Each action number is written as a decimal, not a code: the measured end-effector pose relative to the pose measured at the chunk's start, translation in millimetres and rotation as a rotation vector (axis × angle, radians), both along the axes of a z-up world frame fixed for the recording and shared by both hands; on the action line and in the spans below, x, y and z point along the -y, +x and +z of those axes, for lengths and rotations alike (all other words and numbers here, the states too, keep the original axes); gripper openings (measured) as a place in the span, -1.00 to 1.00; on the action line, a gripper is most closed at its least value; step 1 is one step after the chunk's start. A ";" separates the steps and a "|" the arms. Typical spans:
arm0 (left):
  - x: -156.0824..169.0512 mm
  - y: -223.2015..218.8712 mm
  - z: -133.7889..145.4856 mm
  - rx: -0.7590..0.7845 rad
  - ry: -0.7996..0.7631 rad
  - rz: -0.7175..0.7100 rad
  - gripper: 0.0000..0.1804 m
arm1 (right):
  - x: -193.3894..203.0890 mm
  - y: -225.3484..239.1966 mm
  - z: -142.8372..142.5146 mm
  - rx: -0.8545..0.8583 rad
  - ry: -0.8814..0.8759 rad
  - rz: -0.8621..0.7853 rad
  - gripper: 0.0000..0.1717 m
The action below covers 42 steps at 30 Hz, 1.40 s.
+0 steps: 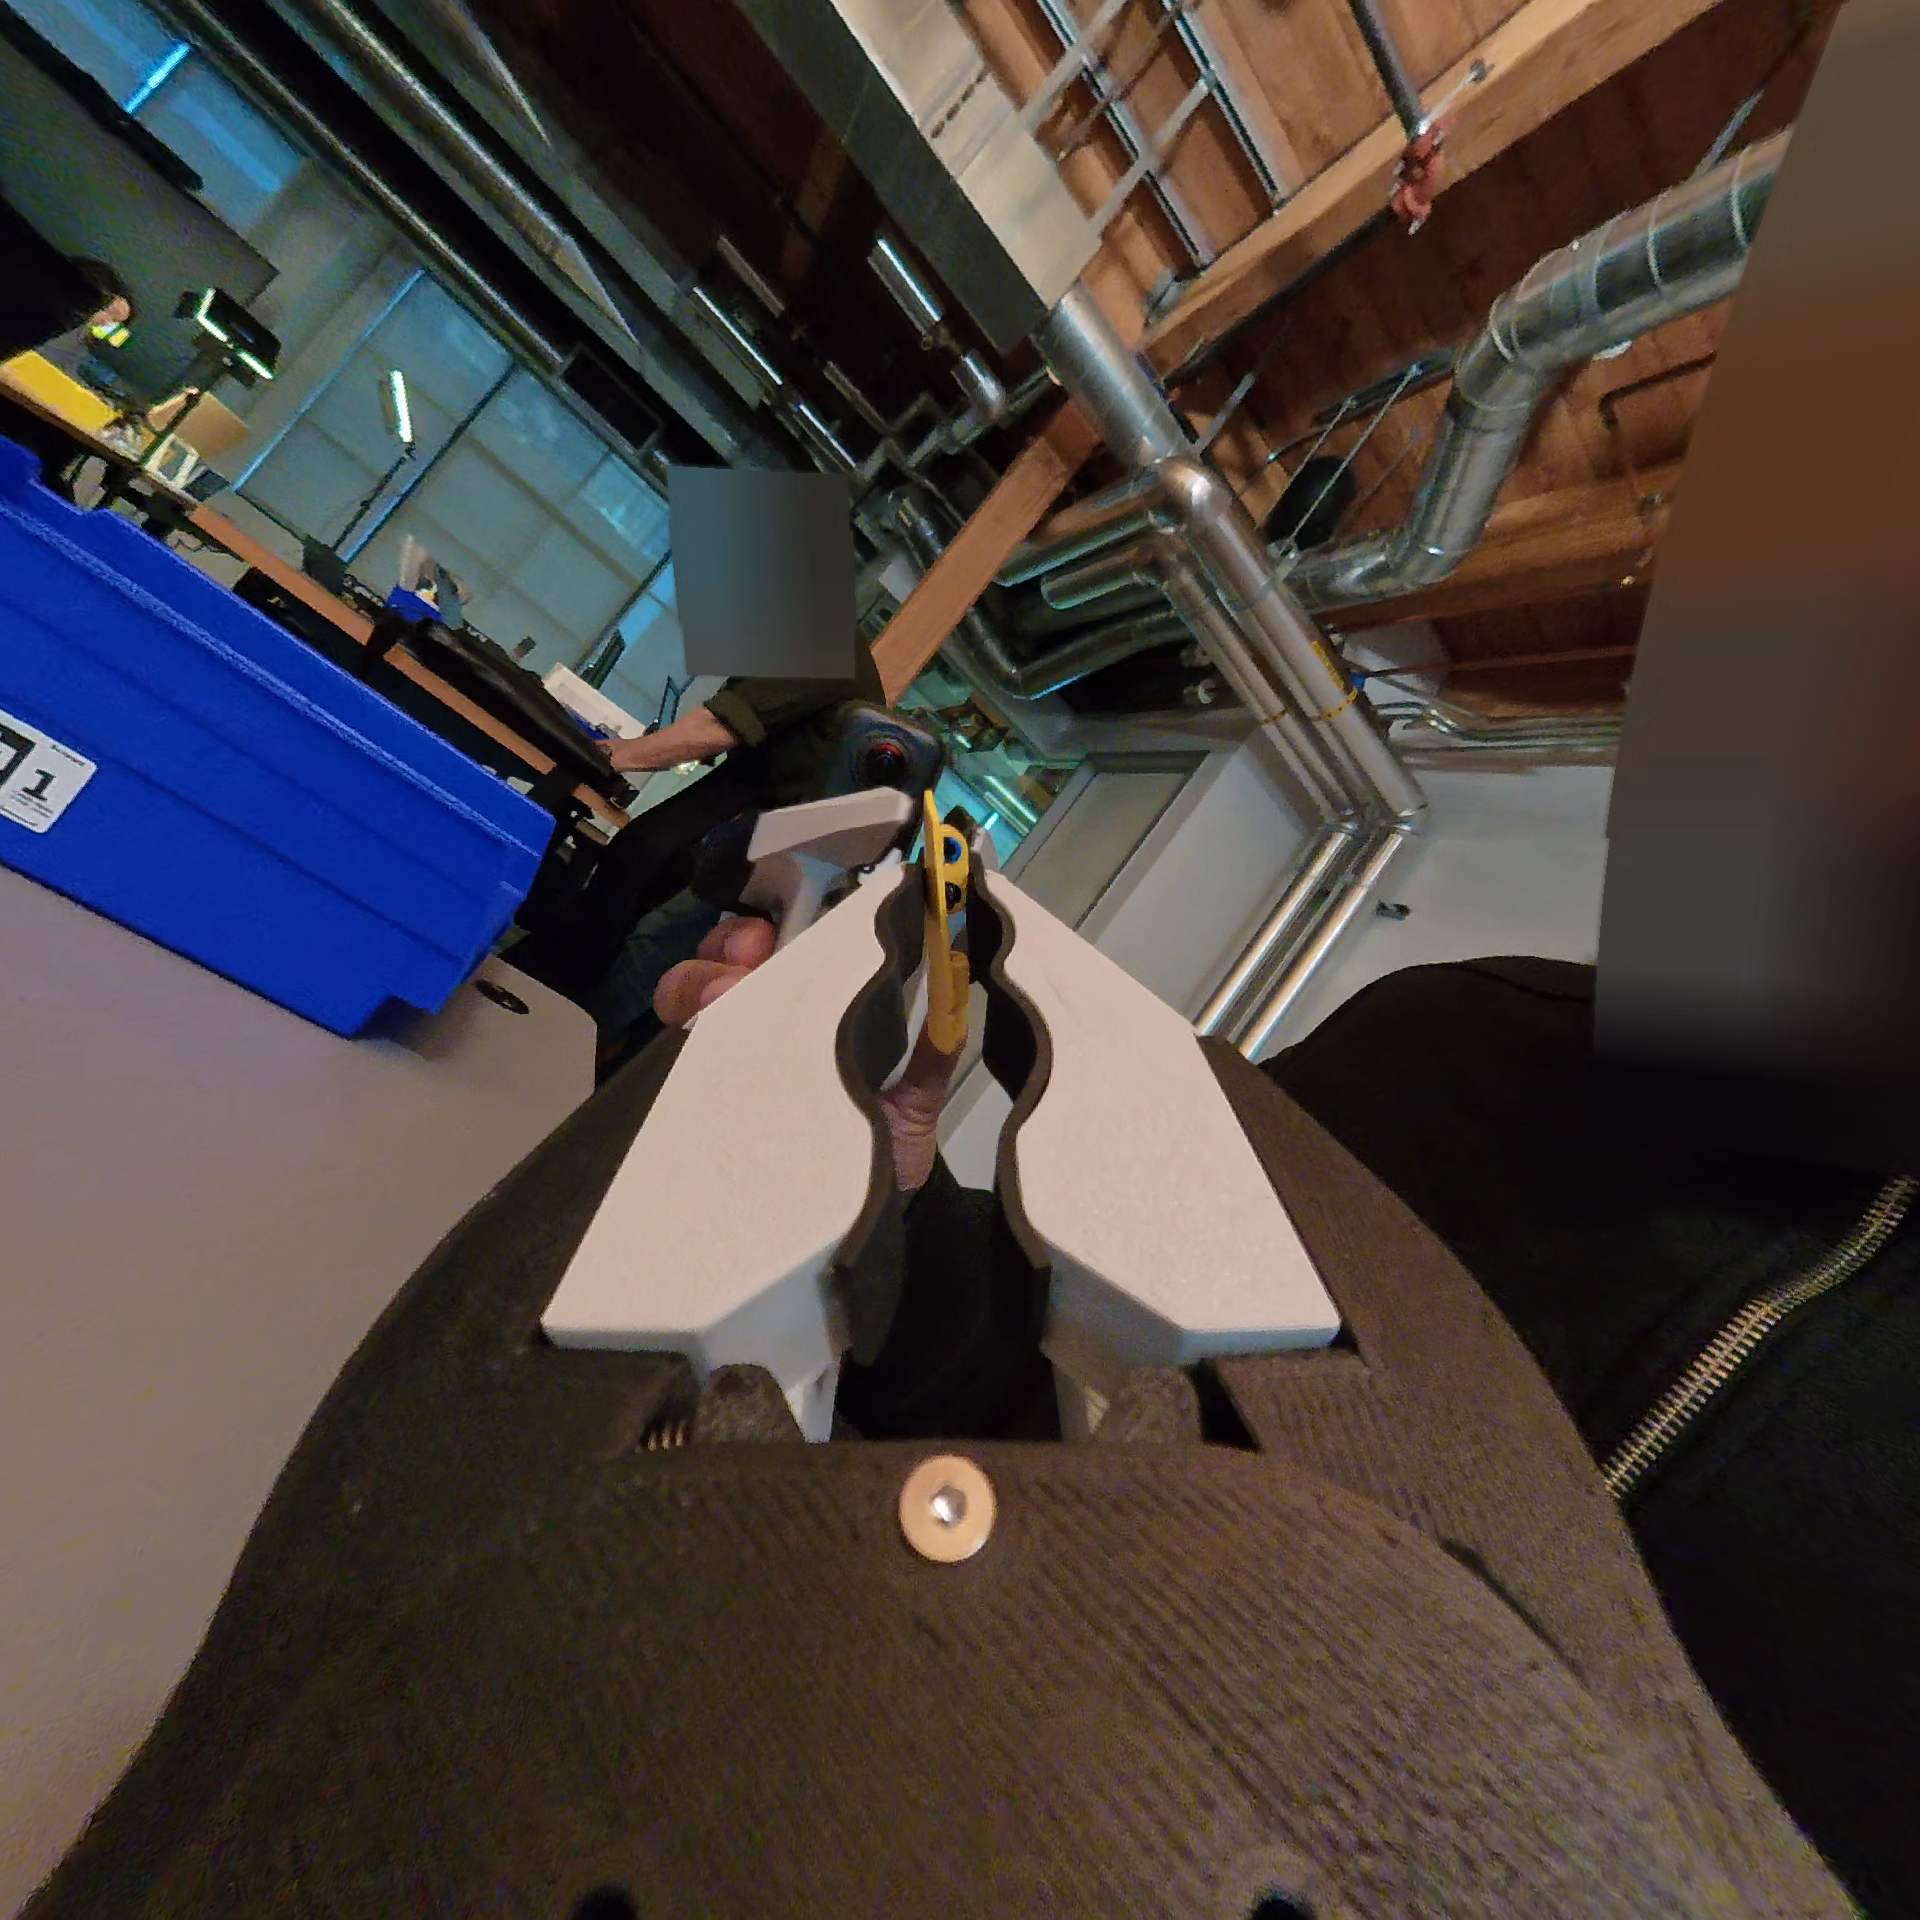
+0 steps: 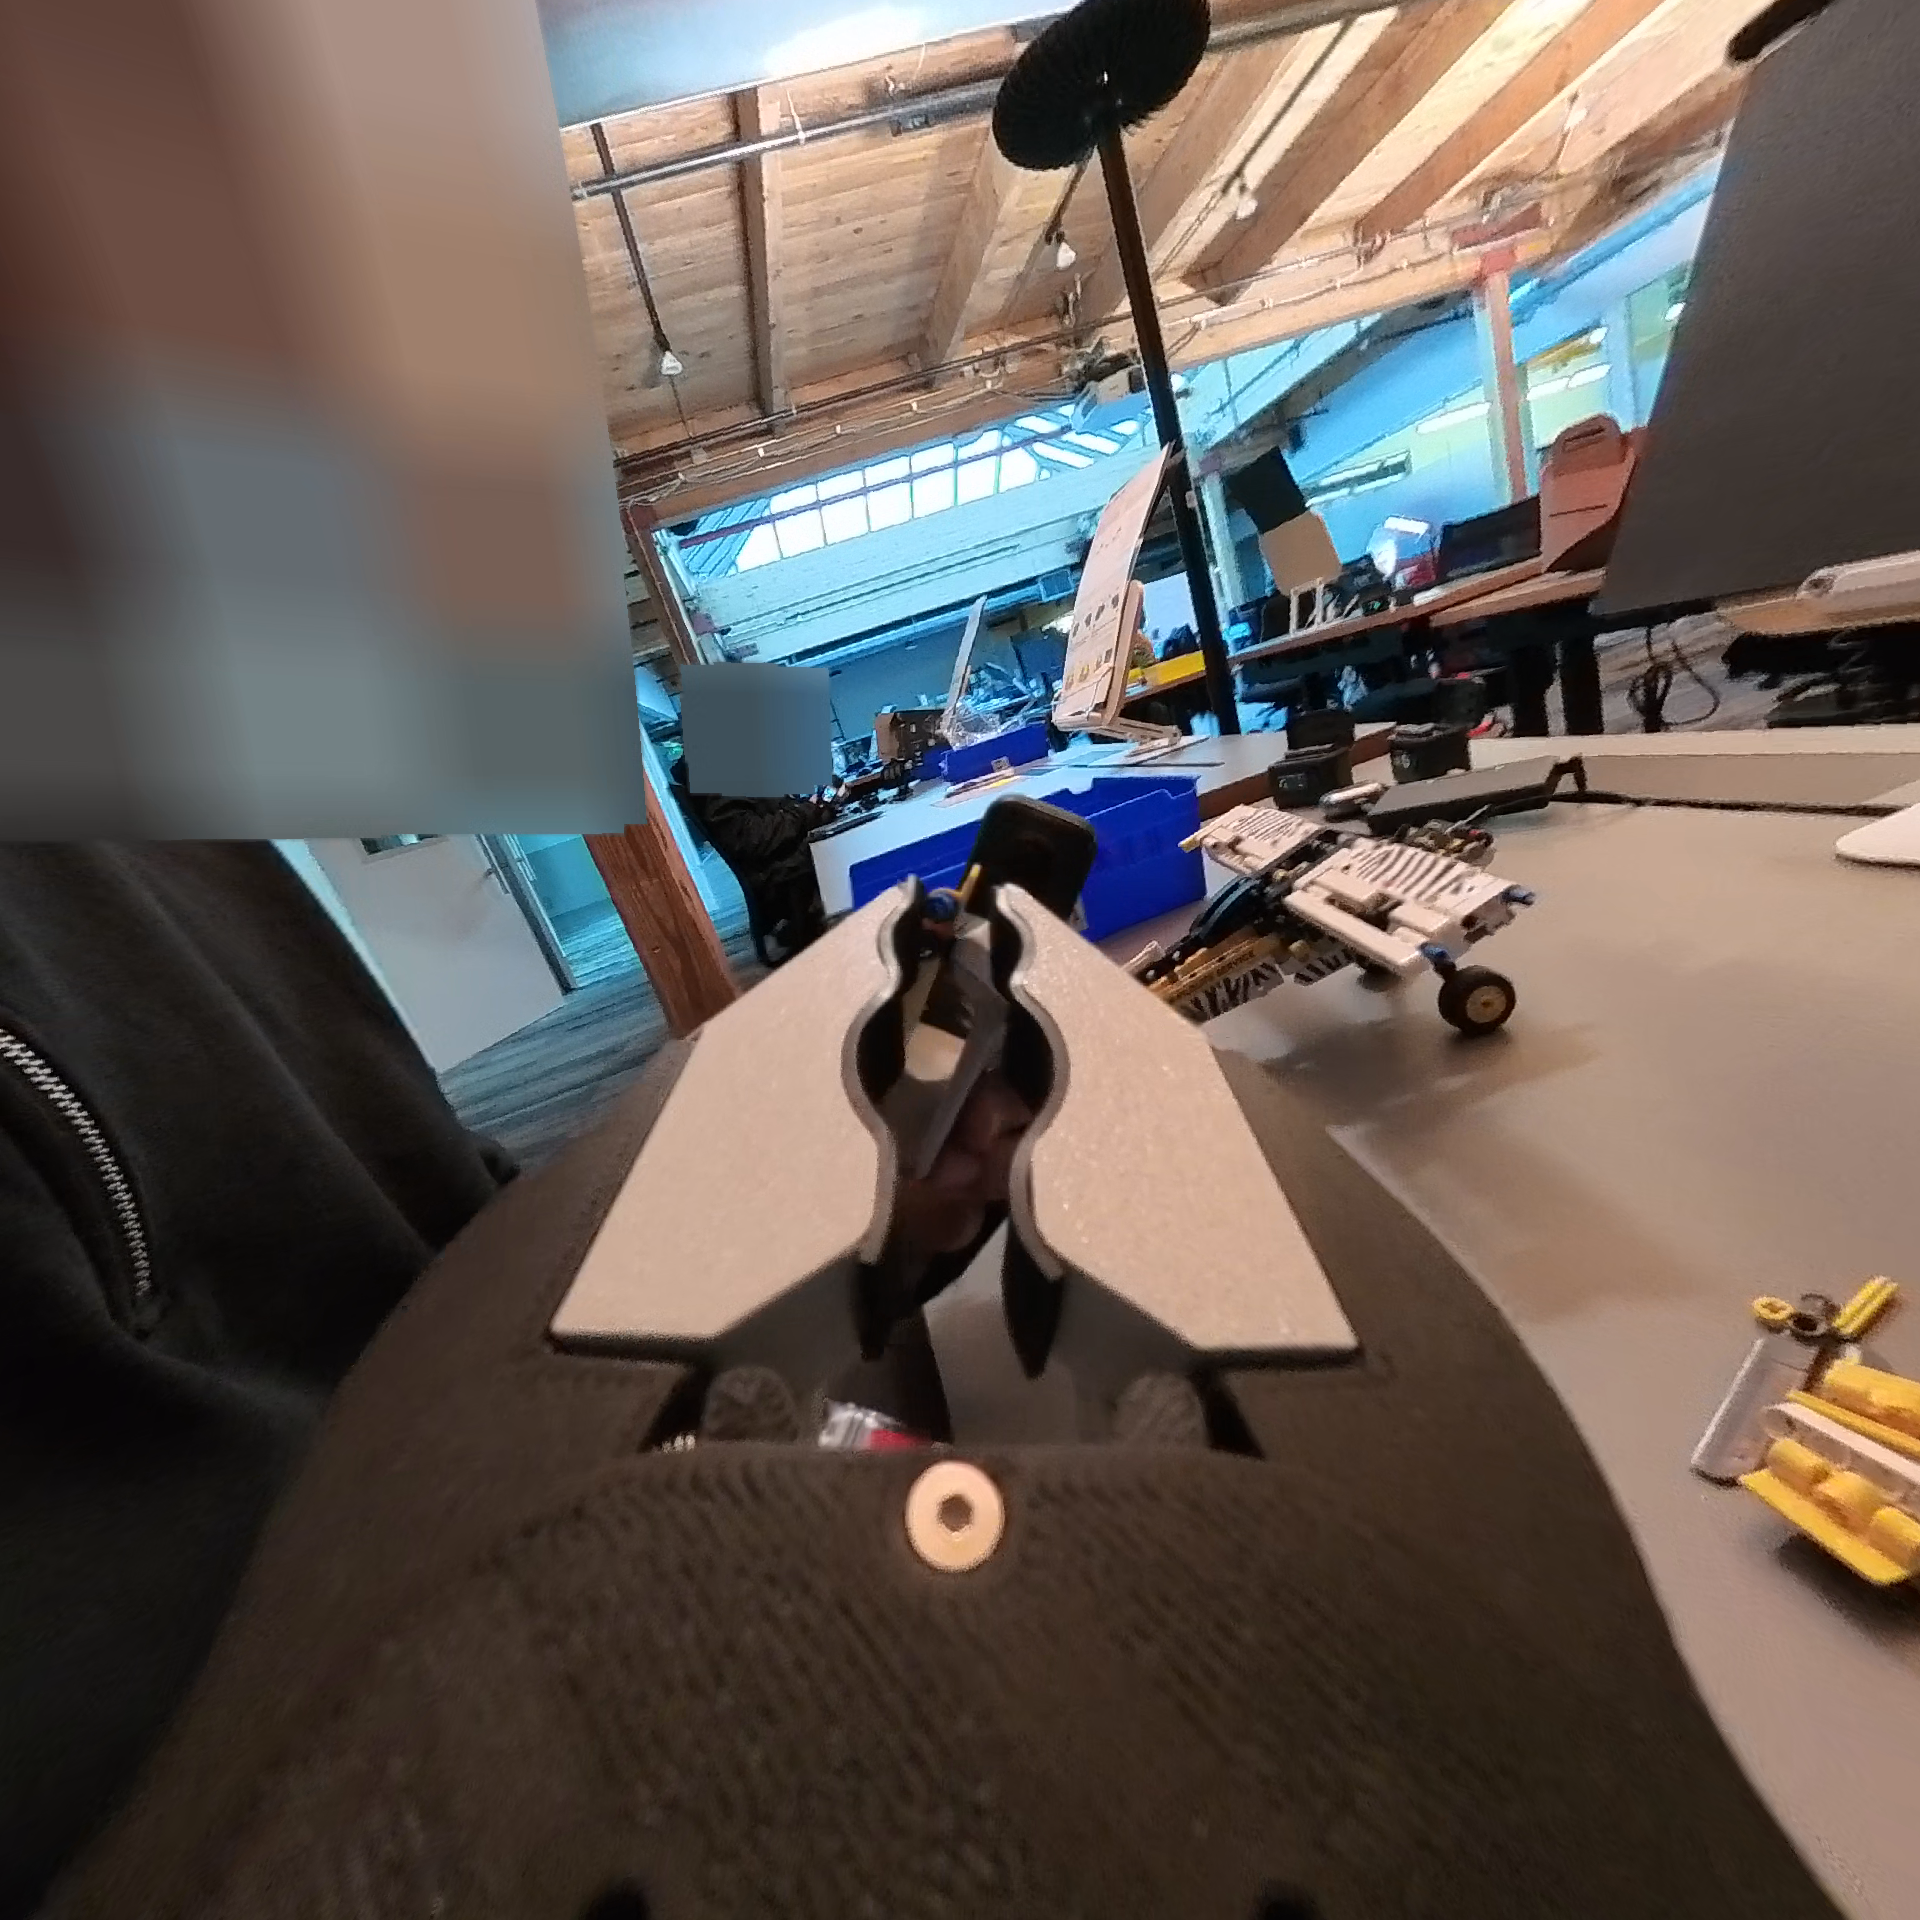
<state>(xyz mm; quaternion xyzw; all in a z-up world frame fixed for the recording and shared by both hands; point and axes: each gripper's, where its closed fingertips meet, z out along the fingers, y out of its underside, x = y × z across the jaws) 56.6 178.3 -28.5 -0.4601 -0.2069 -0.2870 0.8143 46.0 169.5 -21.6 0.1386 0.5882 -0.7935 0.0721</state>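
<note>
Thin flat yellow plastic piece [image 1: 943, 935] with a blue peg and a black peg near its top, long side pointing up and away, pinched in the left tongs [image 1: 943, 883], right tongs [image 2: 956, 914] meeting it (slightly apart, grip unclear), above the grey surface [image 2: 1662, 1091], toy plane [image 2: 1340, 914] nearby.

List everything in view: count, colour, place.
Toy plane: one, white and black with yellow, on grey table.
Loose brick parts: small pile, yellow and white, table's right edge.
Blue bin: one, on the table.
Dark devices: several, behind the plane.
Black pole lamp: one, beyond the table.
Seated person: one, far desk.
Yellow piece: one, with blue pin, between both claws' tips.
Left claw: closed on the yellow piece.
Right claw: at the blue pin; grip unclear.
</note>
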 end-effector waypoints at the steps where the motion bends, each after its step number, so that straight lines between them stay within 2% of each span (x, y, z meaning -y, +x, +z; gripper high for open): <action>1: -0.6 0.6 -0.1 -0.008 -0.008 0.002 -0.94 | 0.2 0.5 -1.2 0.017 0.002 0.017 -0.87; 4: -1.8 -0.1 -2.3 -0.017 -0.031 0.014 -0.95 | 0.4 1.5 -2.4 0.045 -0.001 0.040 -0.98; 7: 0.4 -3.9 -2.9 -0.038 -0.033 0.071 -0.95 | 2.1 -2.0 -2.7 0.077 0.015 0.019 -0.98; 12: 4.5 -10.6 8.3 -0.076 0.034 0.312 -0.95 | 4.6 -8.2 9.5 0.153 -0.076 -0.009 -0.99; 25: 27.8 -22.6 12.6 0.089 0.232 0.394 -0.96 | 22.8 -20.2 12.5 0.343 -0.254 -0.025 -1.00; 26: 31.7 -21.1 13.4 0.089 0.247 0.409 -0.94 | 11.1 -25.8 20.8 0.366 -0.344 -0.066 -0.98; 27: 58.6 -24.0 17.9 0.130 0.375 0.473 -0.95 | -21.8 -40.4 31.8 0.413 -0.491 -0.138 -0.98; 28: 85.5 -30.9 13.3 0.187 0.446 0.516 -0.95 | -54.2 -52.6 38.0 0.423 -0.555 -0.194 -0.99; 29: 98.0 -36.8 5.6 0.194 0.413 0.566 -0.95 | -66.2 -57.6 36.4 0.373 -0.469 -0.278 -0.99; 30: 94.1 -37.0 2.2 0.144 0.325 0.597 -0.95 | -60.4 -55.5 32.0 0.307 -0.323 -0.347 -0.98; 33: 69.2 -30.1 10.7 0.079 0.283 0.538 -0.94 | -18.6 -40.0 24.1 0.181 -0.068 -0.364 -0.98; 36: 59.6 -32.5 6.2 0.101 0.287 0.479 -0.95 | 2.1 -60.1 -22.8 0.150 0.229 -0.390 -0.98; 39: 63.4 -41.1 -7.1 0.154 0.269 0.481 -0.95 | -7.4 -95.9 -79.4 0.244 0.443 -0.439 -0.97; 42: 57.9 -45.7 -14.6 0.114 0.167 0.503 -0.95 | -28.4 -127.1 -134.3 0.377 0.622 -0.509 -0.97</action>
